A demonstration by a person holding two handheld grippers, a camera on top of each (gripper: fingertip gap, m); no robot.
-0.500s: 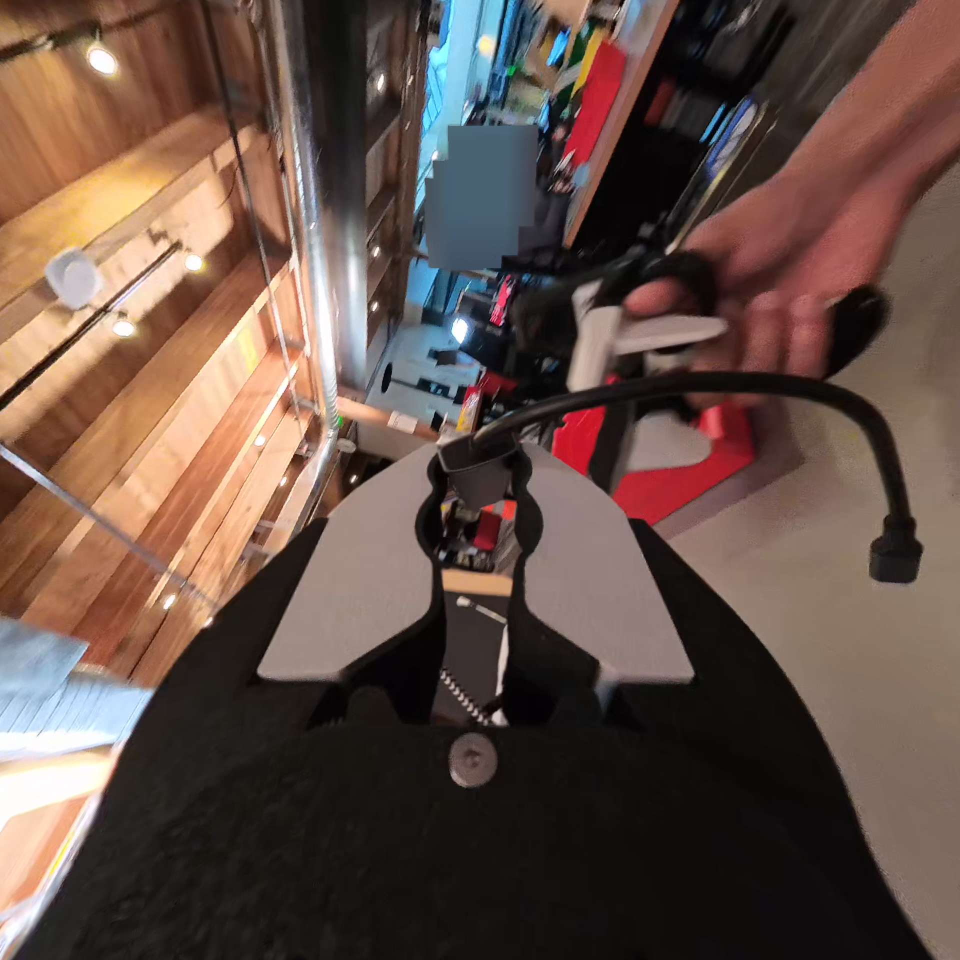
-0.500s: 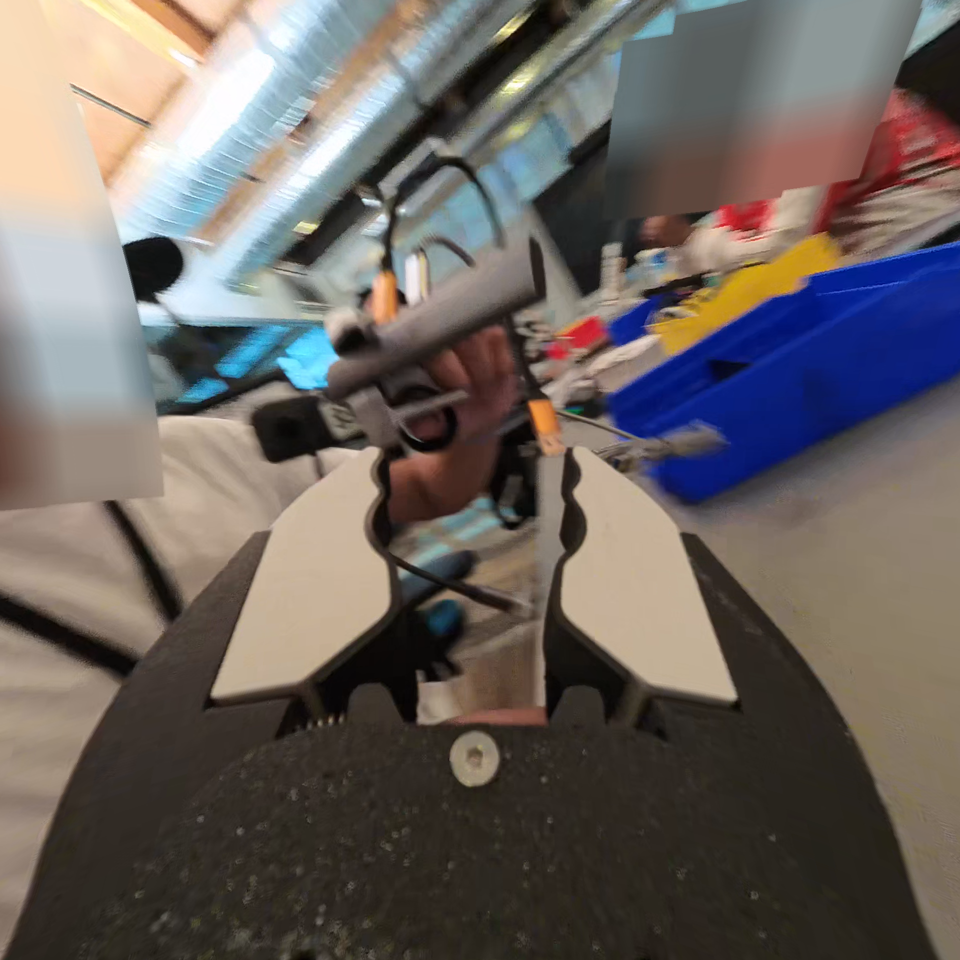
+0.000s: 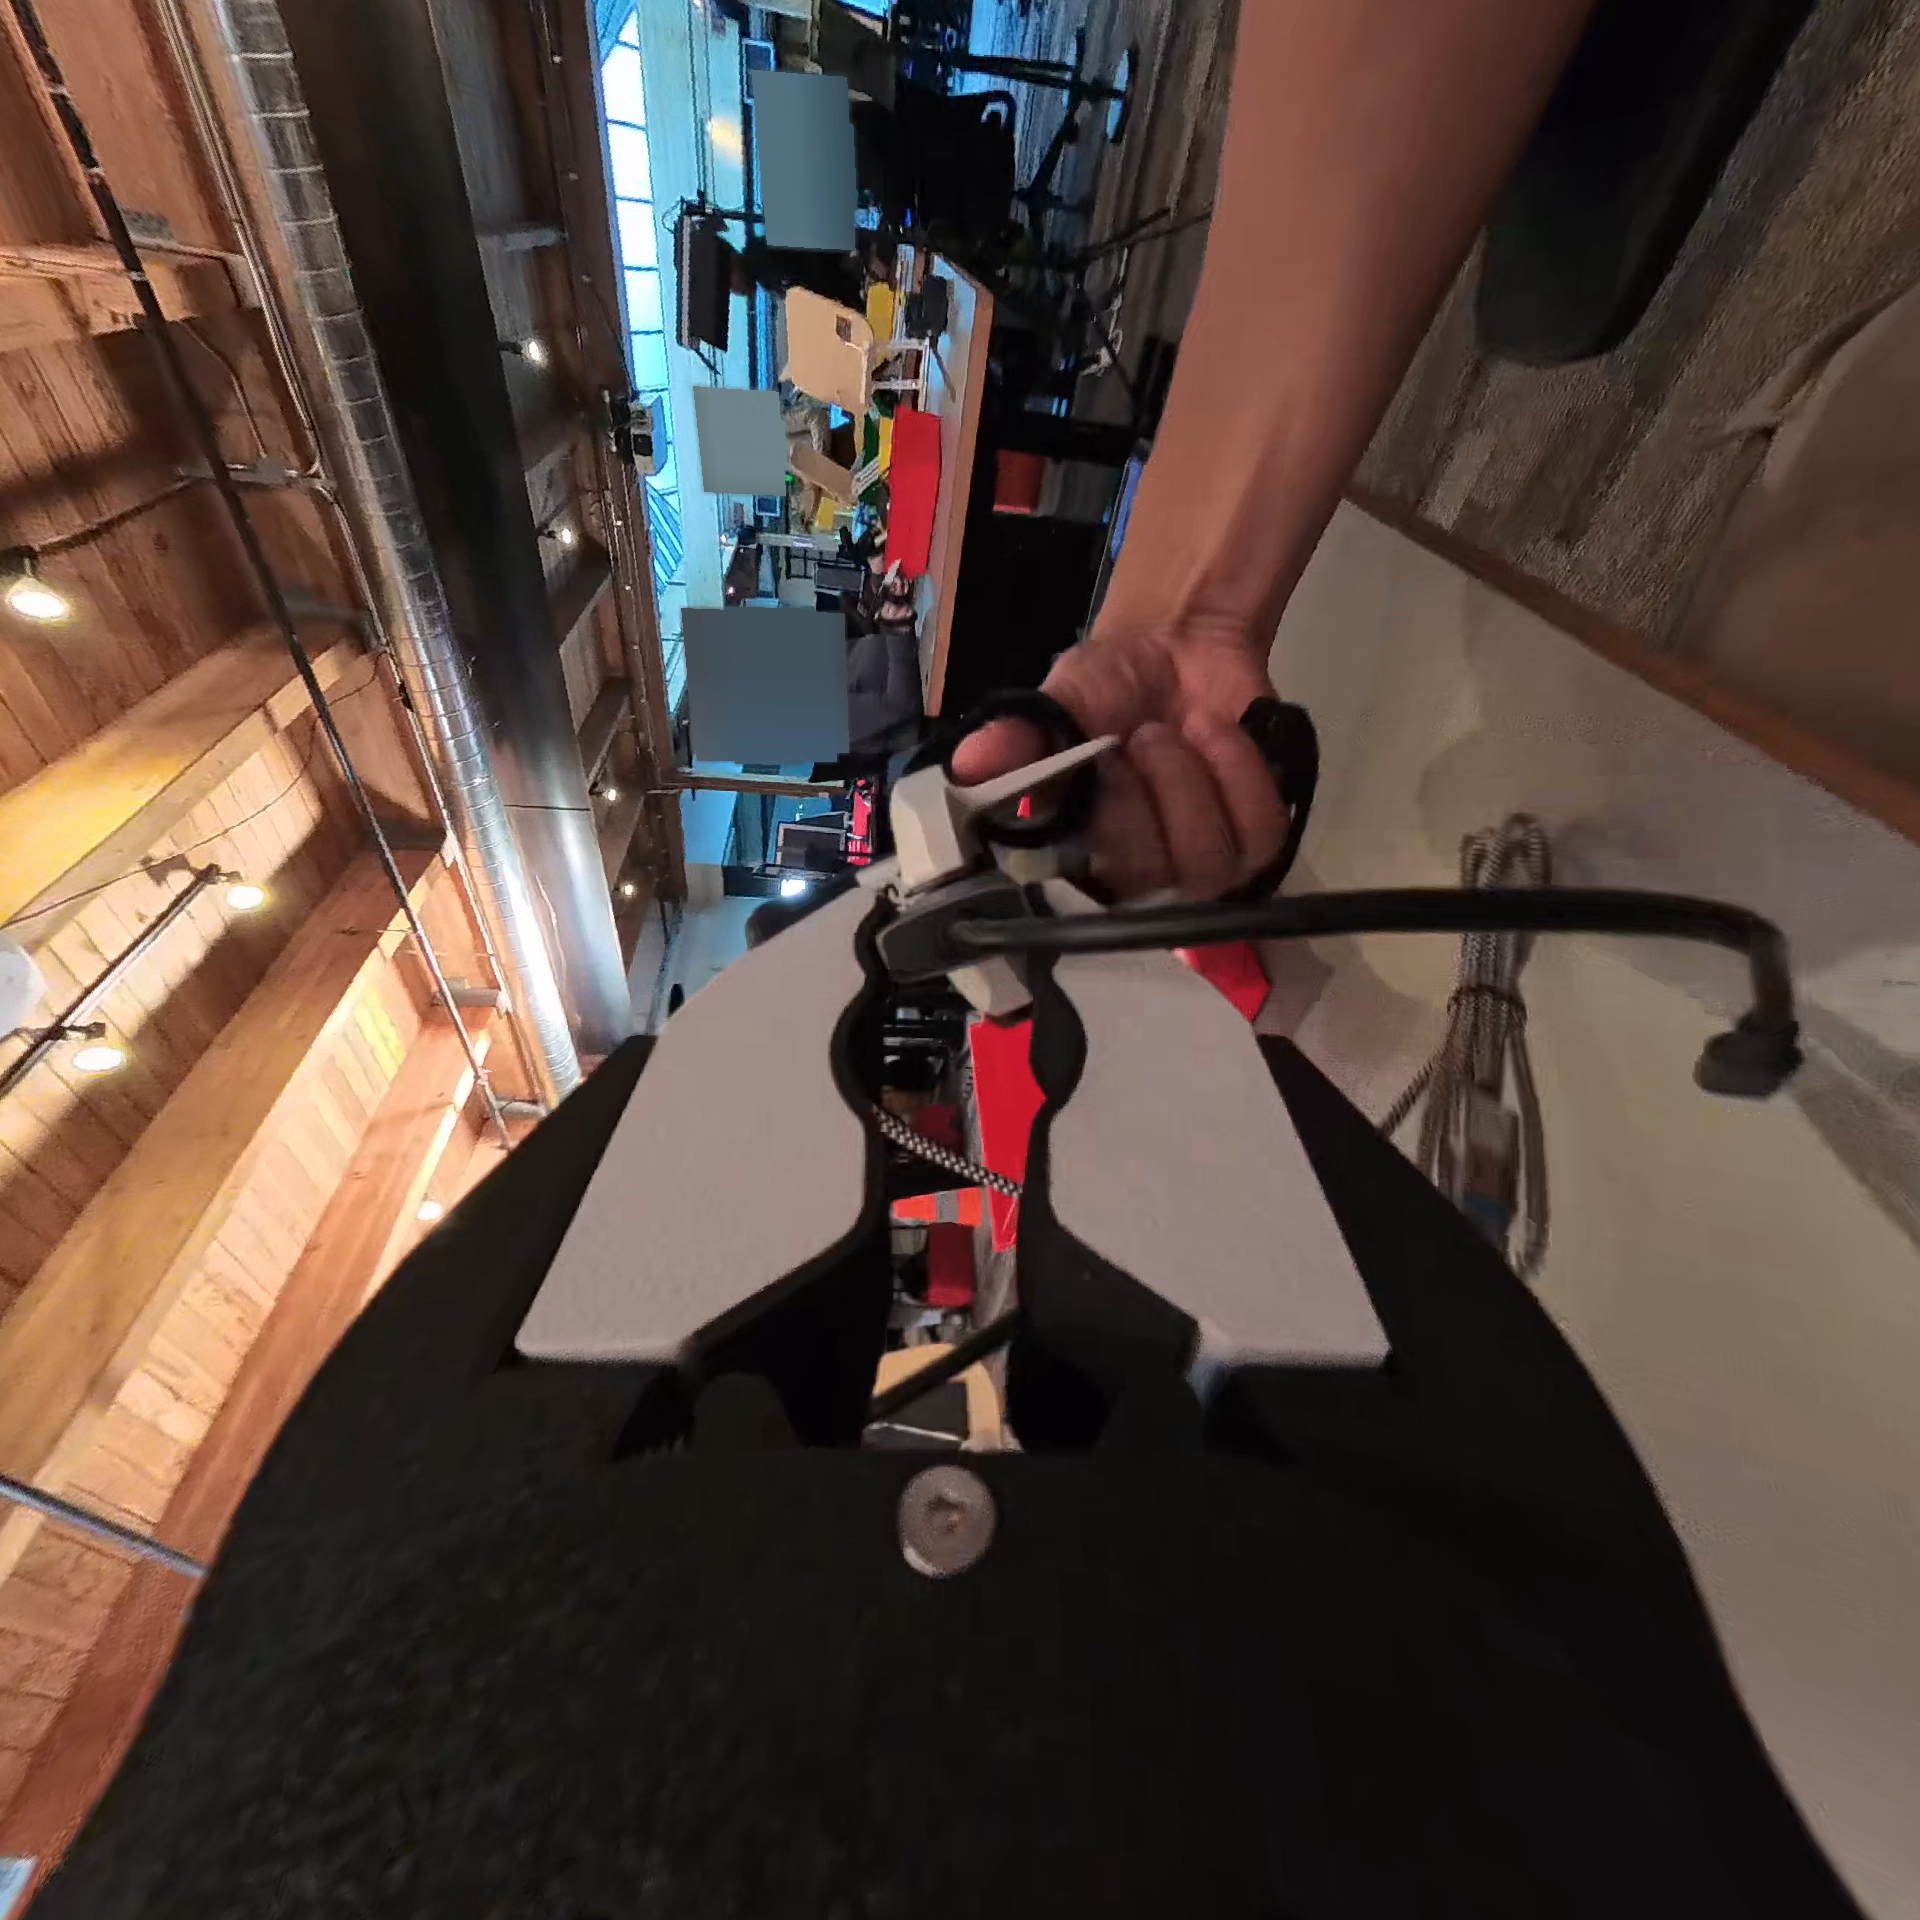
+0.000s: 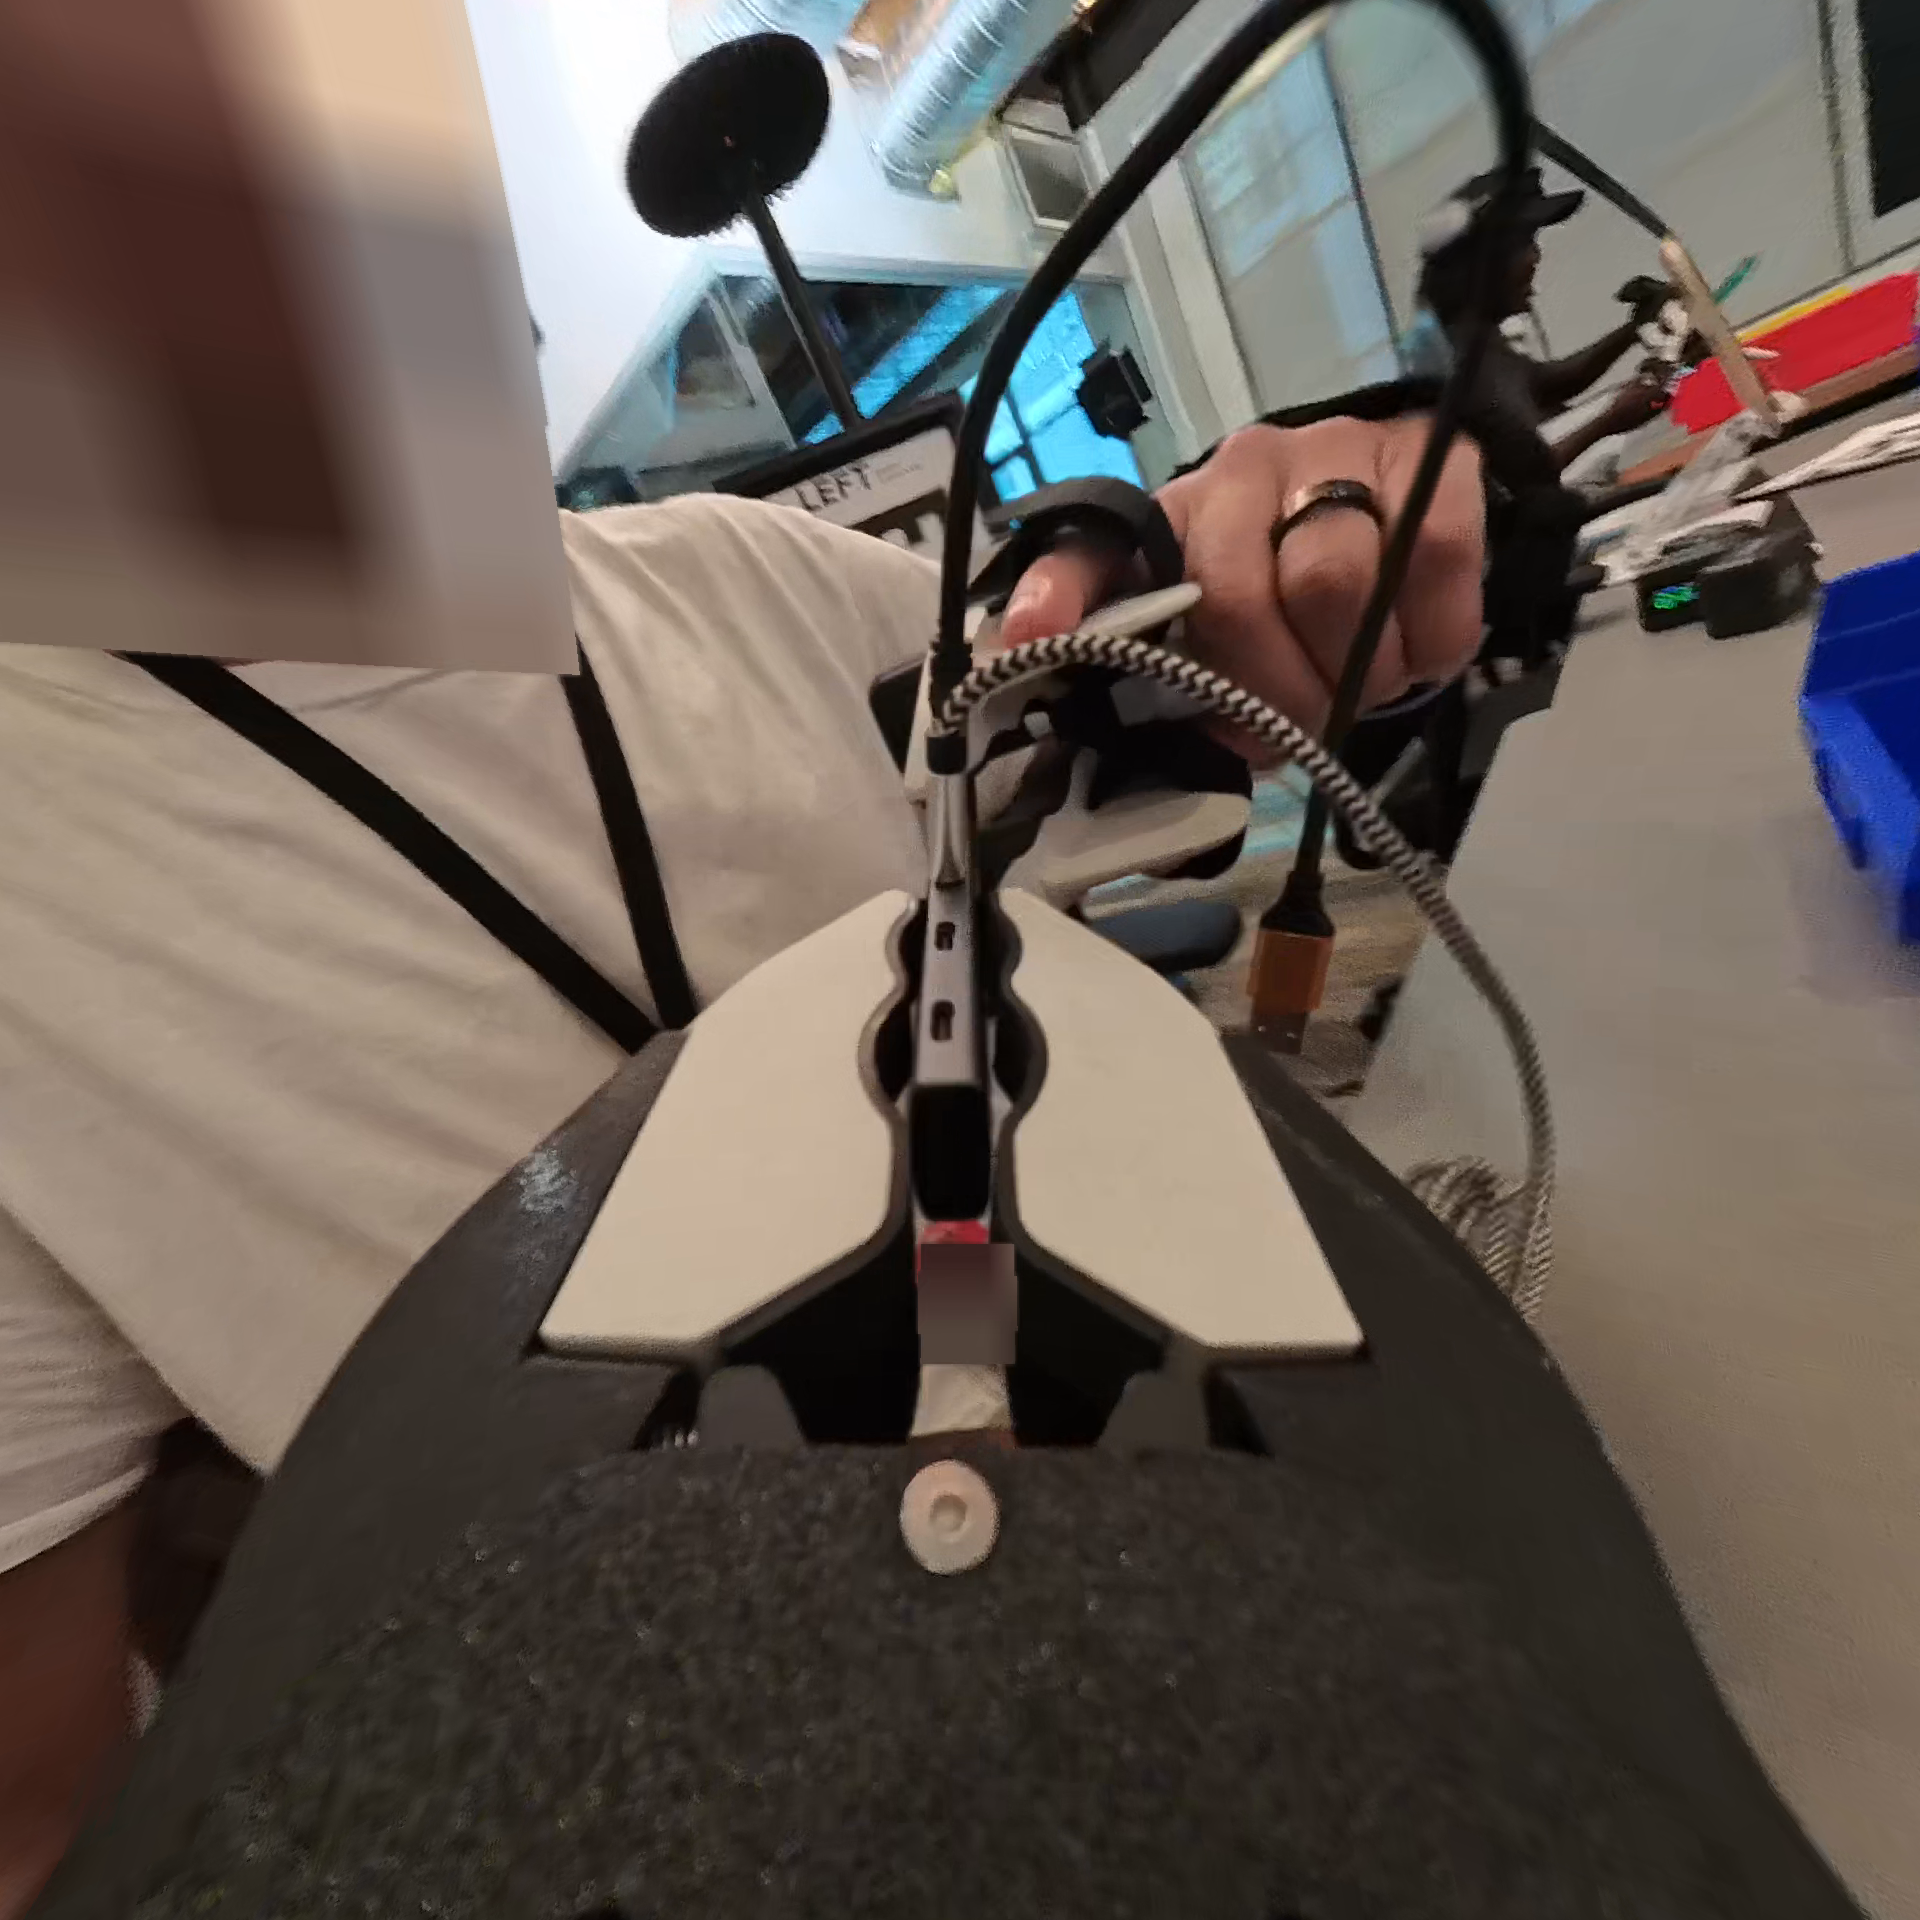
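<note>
A slim grey hub (image 4: 943, 997) with small ports is held at both ends. My right gripper (image 4: 951, 906) is shut on its near end. My left gripper (image 3: 951, 935) is shut on the other end (image 3: 906, 943), where a black cable (image 3: 1351, 916) leaves it and ends in a black plug (image 3: 1745, 1060). In the right wrist view the black cable (image 4: 1039, 260) loops upward. A black-and-white braided cable (image 4: 1247, 717) runs from the hub's far end down to the table. An orange plug (image 4: 1288, 966) hangs beside it. A hand (image 3: 1174, 790) holds the right gripper; another hand (image 4: 1330, 582) holds the left.
A bundle of braided cable (image 3: 1486, 1049) lies on the pale table (image 3: 1714, 1403). A blue bin (image 4: 1870, 748) stands at the right edge. A person in a white shirt (image 4: 364, 935) is close behind the grippers. Other people work at far tables. Less than 4 cm separates the two grippers' tips.
My right gripper was open and apart from the hub; it has closed in and shut on the hub's near end. My left gripper still holds the other end.
</note>
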